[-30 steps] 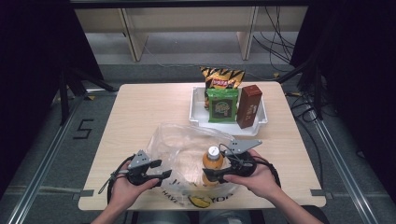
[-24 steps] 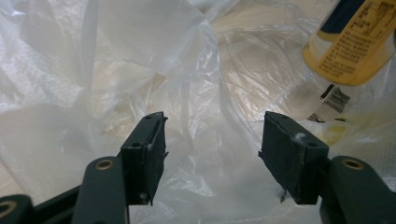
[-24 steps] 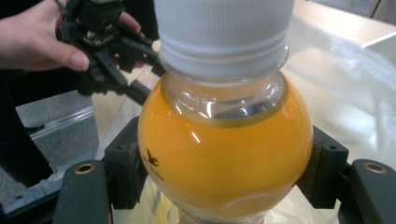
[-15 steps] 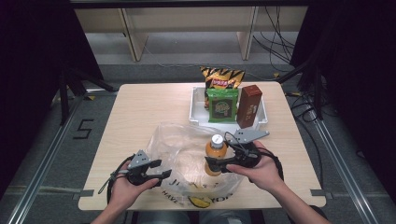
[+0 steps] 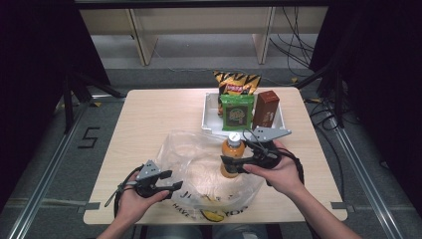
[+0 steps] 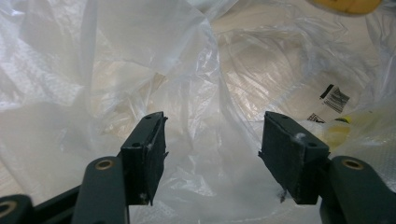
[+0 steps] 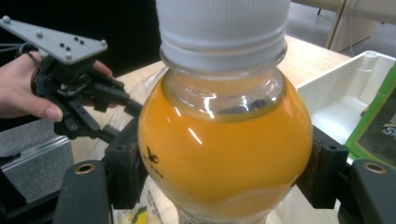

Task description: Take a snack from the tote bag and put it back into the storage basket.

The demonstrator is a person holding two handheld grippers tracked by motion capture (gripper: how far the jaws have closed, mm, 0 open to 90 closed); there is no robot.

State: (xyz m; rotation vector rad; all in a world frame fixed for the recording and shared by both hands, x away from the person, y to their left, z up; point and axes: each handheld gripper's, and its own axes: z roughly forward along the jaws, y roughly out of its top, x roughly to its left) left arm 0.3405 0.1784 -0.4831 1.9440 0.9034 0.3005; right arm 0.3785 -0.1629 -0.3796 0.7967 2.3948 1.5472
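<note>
The right hand-held gripper [image 5: 238, 163] clamps the orange juice bottle [image 5: 232, 155] upright above the plastic bag [image 5: 199, 164], just before the white tray [image 5: 211, 117]; the left hand-held gripper [image 5: 166, 185] stands wide at the bag's near edge; unpacking seems midway, with the bottle's placing left.

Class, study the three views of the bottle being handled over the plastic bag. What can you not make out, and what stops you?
- Orange bottle: its base, cut off by the right gripper view's bottom edge.
- Plastic bag: printed lettering, too small and crumpled in the high view.
- White tray: its floor, hidden by the green packet and brown carton.
</note>
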